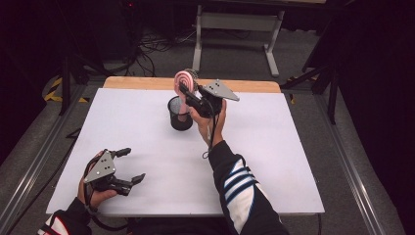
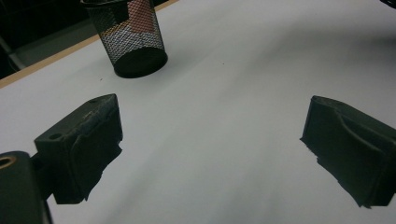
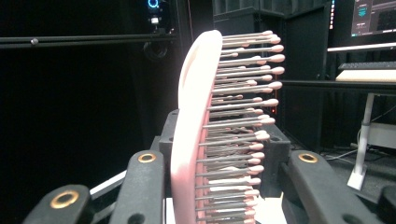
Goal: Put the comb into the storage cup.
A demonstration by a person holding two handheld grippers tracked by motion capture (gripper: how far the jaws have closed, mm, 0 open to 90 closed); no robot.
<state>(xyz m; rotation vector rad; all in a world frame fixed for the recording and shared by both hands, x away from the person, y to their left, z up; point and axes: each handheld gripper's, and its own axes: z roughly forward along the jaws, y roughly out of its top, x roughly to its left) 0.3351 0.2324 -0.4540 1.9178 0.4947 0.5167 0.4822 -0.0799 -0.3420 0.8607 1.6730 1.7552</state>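
White board covers the table (image 1: 147, 127), with a strip of bare wood along its far edge and grey floor, cables and a metal stand leg beyond.

Toward twelve o'clock from the table's middle I see a black mesh pen cup (image 1: 180, 113) standing upright on the white surface. My right gripper (image 1: 188, 95) is raised just beside and above it, on the three o'clock side, its grey three-cornered plate tilted. It is clamped on a pink hairbrush (image 1: 183, 84), whose oval head rises over the cup's rim. In the right gripper view the hairbrush (image 3: 198, 135) stands on edge between the jaws, its pale back to the left and its ball-tipped bristles pointing right. I cannot tell whether the handle reaches down into the cup.

My left gripper (image 1: 128, 165) sits near the table's eight o'clock corner, well apart from the cup, low over the surface, jaws spread wide with nothing between them. In the left gripper view the cup (image 2: 127, 38) lies at eleven o'clock, with something pink and white showing through its mesh.
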